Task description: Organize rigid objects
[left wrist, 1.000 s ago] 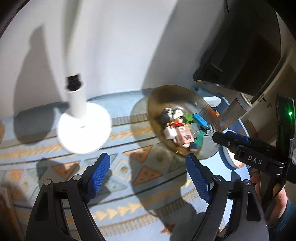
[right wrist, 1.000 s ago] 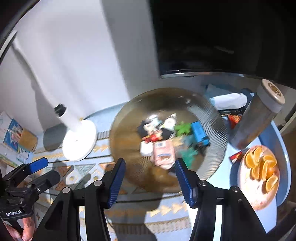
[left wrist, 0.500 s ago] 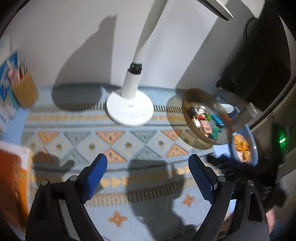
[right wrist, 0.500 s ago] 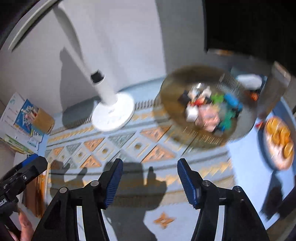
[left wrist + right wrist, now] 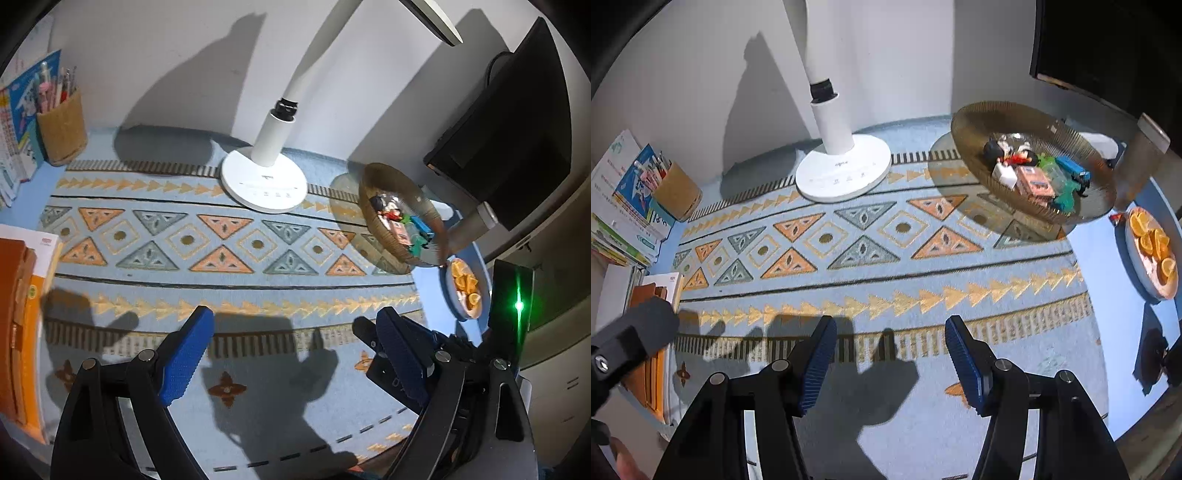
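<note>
An amber ribbed glass bowl (image 5: 975, 125) stands at the back right of the patterned mat and holds several small toys (image 5: 1034, 177), among them a blue one, a green one and a pink box. In the left wrist view the same bowl (image 5: 384, 181) sits far right with the toys (image 5: 397, 216) inside. My left gripper (image 5: 293, 354) hovers over the mat's front, open wide, with nothing between its blue pads. My right gripper (image 5: 891, 363) is close beside it, also open and empty. Both are well short of the bowl.
A white lamp base (image 5: 842, 173) stands at the back centre. A pen holder (image 5: 677, 190) and books are back left, and orange notebooks (image 5: 22, 314) lie at the left edge. Orange slices (image 5: 1145, 225) on a plate, a grey bottle (image 5: 1141, 158) and a black monitor (image 5: 509, 122) crowd the right.
Both grippers have drawn back from the bowl toward the mat's front. The bowl has shrunk to the far right of each view, and the jaws stand a little wider.
</note>
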